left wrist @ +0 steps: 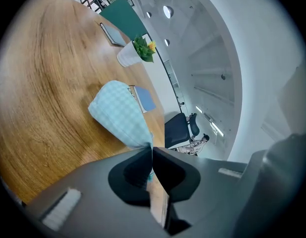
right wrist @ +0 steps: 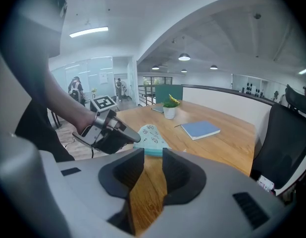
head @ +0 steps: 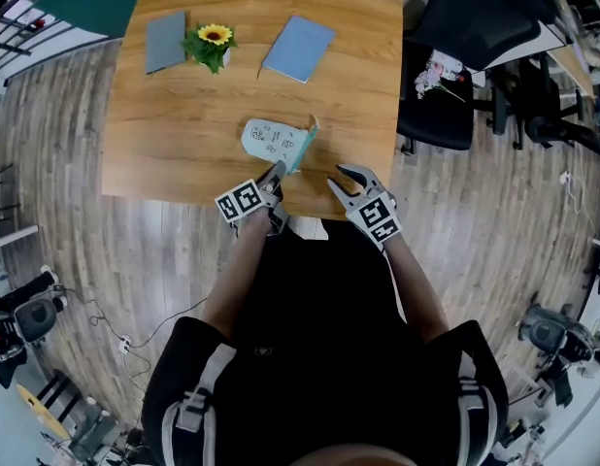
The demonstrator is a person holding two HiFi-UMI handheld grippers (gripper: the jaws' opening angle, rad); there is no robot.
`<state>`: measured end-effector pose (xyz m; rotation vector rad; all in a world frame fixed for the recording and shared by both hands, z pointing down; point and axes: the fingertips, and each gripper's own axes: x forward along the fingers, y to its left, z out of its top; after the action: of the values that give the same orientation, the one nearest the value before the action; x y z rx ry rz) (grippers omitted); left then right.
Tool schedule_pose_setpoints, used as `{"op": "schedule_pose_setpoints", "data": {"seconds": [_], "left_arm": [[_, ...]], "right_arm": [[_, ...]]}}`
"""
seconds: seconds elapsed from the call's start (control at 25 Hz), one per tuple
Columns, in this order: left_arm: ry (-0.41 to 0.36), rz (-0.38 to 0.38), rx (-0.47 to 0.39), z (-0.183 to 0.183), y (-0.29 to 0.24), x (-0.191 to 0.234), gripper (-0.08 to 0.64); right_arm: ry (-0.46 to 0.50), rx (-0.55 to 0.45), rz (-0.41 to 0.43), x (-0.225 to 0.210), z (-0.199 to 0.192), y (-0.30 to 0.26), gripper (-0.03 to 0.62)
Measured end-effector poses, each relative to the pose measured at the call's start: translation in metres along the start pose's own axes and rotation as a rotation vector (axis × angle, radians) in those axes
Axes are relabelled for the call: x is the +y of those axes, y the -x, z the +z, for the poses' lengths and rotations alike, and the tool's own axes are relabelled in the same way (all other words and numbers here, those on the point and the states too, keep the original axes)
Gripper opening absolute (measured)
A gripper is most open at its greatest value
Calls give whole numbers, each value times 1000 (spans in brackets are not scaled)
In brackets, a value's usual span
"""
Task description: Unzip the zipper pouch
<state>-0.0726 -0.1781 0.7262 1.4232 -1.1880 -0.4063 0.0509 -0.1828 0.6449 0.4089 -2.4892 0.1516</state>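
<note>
The zipper pouch (head: pixel 274 140) is pale blue with small printed figures and a teal edge, and it lies near the front edge of the wooden table (head: pixel 183 134). My left gripper (head: pixel 278 170) is shut on its near end. In the left gripper view the checked fabric of the pouch (left wrist: pixel 118 110) runs up from the table into the closed left gripper (left wrist: pixel 152 155). My right gripper (head: pixel 341 179) hovers just right of the pouch, apart from it, open with nothing between its fingers. In the right gripper view the right gripper (right wrist: pixel 153 158) faces the pouch (right wrist: pixel 150 134) and the left gripper (right wrist: pixel 111 132).
A small potted sunflower (head: pixel 213 45) stands at the table's back, with a grey notebook (head: pixel 165 40) to its left and a blue notebook (head: pixel 298 49) to its right. A black office chair (head: pixel 441 85) stands right of the table. The table's front edge lies just below both grippers.
</note>
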Motion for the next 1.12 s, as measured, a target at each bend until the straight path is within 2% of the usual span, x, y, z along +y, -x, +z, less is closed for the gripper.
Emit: {"op": "schedule_pose_setpoints", "data": {"seconds": [0.6,1.12], "left_arm": [[-35,-122,-2,33,17,-41,3],[-104,-237,2,53,69,-82,3]], "right_arm": [[-2,-43,-65,19,22,-1,109],[21,-105,-53,63,52,-26,101]]}}
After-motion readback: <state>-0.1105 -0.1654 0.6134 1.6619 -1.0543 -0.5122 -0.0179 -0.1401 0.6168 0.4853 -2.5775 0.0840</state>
